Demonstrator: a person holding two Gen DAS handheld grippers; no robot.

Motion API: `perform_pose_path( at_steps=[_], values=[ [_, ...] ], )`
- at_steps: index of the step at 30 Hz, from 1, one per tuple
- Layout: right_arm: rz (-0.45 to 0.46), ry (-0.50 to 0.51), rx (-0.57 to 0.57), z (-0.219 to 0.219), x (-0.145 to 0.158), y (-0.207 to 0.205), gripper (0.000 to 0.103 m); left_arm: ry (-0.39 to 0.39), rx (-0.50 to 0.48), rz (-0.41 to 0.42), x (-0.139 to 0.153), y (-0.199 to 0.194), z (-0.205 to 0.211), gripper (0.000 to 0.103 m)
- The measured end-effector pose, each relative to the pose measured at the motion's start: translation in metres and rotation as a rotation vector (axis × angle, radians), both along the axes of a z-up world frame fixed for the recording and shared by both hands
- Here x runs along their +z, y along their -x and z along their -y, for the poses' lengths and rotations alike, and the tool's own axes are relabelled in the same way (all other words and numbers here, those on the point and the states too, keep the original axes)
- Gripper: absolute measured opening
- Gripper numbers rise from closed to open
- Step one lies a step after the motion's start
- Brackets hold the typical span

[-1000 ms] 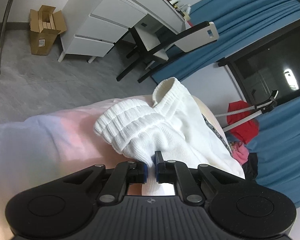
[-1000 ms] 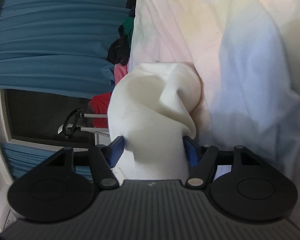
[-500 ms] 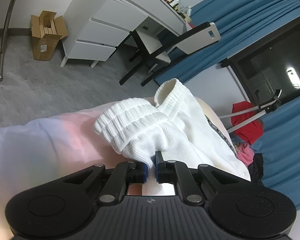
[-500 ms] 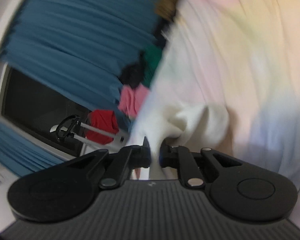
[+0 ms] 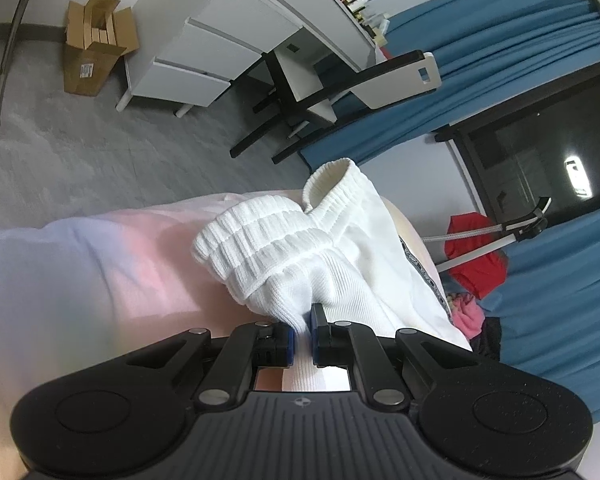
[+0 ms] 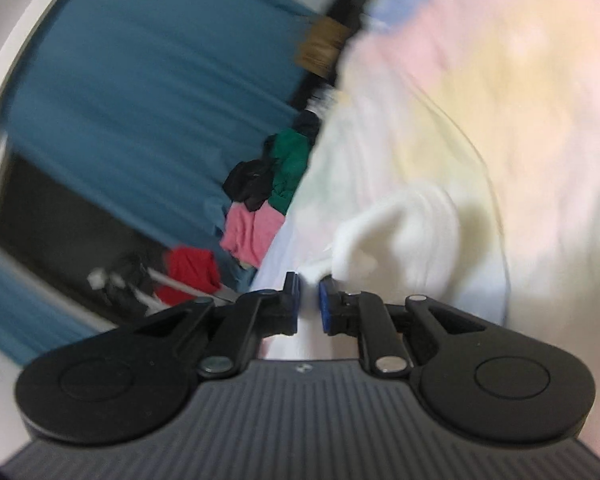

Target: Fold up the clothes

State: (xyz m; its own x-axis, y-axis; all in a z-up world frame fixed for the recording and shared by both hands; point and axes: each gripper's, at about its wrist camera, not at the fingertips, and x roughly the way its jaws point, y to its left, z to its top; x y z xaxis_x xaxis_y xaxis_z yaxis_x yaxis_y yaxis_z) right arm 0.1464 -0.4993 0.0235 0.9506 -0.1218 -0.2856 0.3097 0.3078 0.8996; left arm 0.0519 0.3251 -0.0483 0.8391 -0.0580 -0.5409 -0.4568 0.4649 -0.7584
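A white ribbed knit garment (image 5: 300, 256) lies bunched on a pastel bedsheet (image 5: 80, 280), its elastic waistband turned up at the far end. My left gripper (image 5: 303, 334) is shut on a fold of it near the waistband. In the right wrist view, which is blurred, the same white garment (image 6: 404, 236) lies on the sheet (image 6: 500, 80). My right gripper (image 6: 309, 304) is shut on a thin edge of the white cloth.
A white drawer desk (image 5: 228, 40) and a black-and-white chair (image 5: 340, 88) stand on the grey floor beyond the bed. A cardboard box (image 5: 94, 46) sits by the wall. Blue curtains (image 5: 500, 32) and a pile of coloured clothes (image 6: 268, 200) lie past the bed's edge.
My right gripper, open around a bulge of the white garment a second ago, has shut on its edge and swung round fast. My left gripper keeps its hold and has hardly moved.
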Motion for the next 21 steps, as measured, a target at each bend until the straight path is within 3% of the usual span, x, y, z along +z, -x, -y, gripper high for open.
perform_pose_path(
  at_steps=[3,4,5,7,10,12,15,19,21],
  values=[
    [0.0,-0.179,-0.064,0.016,-0.026,0.017,0.018,0.004,-0.003,0.001,-0.001,0.001,-0.001,0.008],
    [0.0,-0.216,-0.108,0.02,-0.032,0.025,0.031,0.006,-0.002,0.002,-0.001,0.001,-0.001,0.008],
    [0.001,-0.252,-0.152,0.023,-0.038,0.033,0.055,0.009,-0.002,0.002,-0.001,0.001,-0.001,0.008],
    [0.037,-0.327,-0.233,0.025,-0.046,0.047,0.088,0.014,-0.002,0.004,-0.001,0.002,-0.001,0.008],
    [0.06,-0.425,-0.216,0.027,-0.058,0.048,0.088,0.011,-0.003,0.0,-0.001,0.0,-0.001,0.008],
    [-0.033,-0.436,-0.192,0.025,-0.061,0.042,0.089,0.012,-0.002,-0.002,0.0,-0.001,-0.001,0.008],
    [-0.157,-0.349,-0.2,0.024,-0.06,0.028,0.089,0.018,0.001,-0.006,-0.001,-0.002,-0.003,0.008],
    [-0.076,-0.286,-0.08,0.037,-0.065,0.002,0.087,0.016,0.001,-0.011,-0.002,-0.004,-0.004,0.009],
    [-0.083,-0.239,-0.024,0.043,-0.068,-0.011,0.074,0.009,0.001,-0.016,-0.003,-0.006,-0.003,0.009]
  ],
)
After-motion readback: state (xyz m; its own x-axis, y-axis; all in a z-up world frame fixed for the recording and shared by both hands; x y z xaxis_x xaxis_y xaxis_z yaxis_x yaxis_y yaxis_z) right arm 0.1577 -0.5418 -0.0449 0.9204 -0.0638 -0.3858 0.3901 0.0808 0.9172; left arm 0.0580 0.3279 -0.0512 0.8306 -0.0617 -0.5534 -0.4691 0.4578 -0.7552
